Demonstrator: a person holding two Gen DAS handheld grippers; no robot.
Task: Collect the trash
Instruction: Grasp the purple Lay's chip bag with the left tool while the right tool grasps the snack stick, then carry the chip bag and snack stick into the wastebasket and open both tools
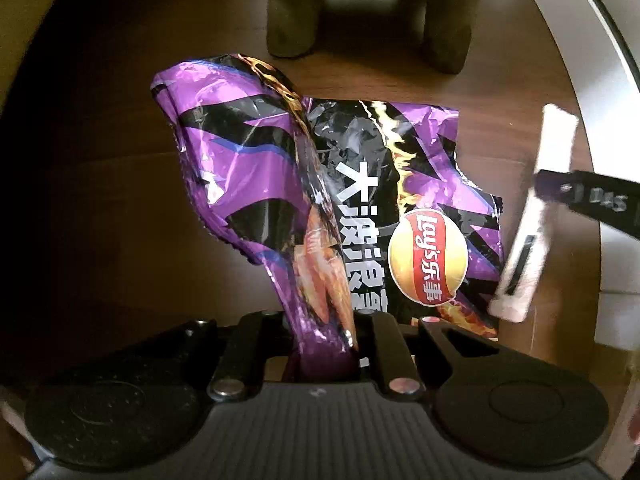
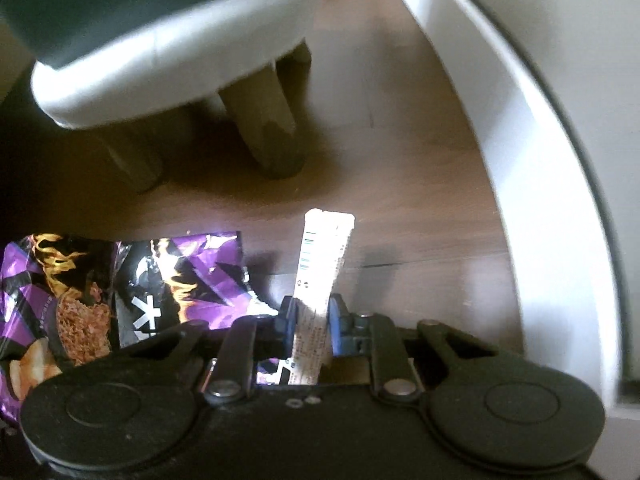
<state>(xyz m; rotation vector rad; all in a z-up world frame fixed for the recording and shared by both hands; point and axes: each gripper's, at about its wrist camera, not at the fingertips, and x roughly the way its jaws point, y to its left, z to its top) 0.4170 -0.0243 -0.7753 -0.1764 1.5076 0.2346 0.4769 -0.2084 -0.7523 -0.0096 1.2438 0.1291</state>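
The left gripper (image 1: 320, 344) has its jaws drawn nearly together, pinching a twisted purple neck of the chip bag (image 1: 344, 208). The bag hangs crumpled in front of that gripper, above the brown wooden floor (image 1: 100, 184); its long axis runs away from the jaws toward the stool legs, and its printed face with the round red-and-yellow logo is turned toward the camera, the lettering lying sideways. The right gripper (image 2: 311, 330) has its jaws closed in on a narrow white stick packet (image 2: 320, 272), with the blue pads (image 2: 338, 328) pressing the packet's two flat sides a little below its middle. The packet stands lengthwise along the gripper's fingers, its free end pointing away from the jaws toward the floor and the stool, tilted slightly to the right in the right wrist view. In the left wrist view the same packet shows blurred at the right edge, just beside the chip bag, with a black finger of the right gripper crossing it. A white-edged stool (image 2: 168, 60) on thick tan legs stands beyond both items, and a curved white panel (image 2: 540, 160) runs along the right side.
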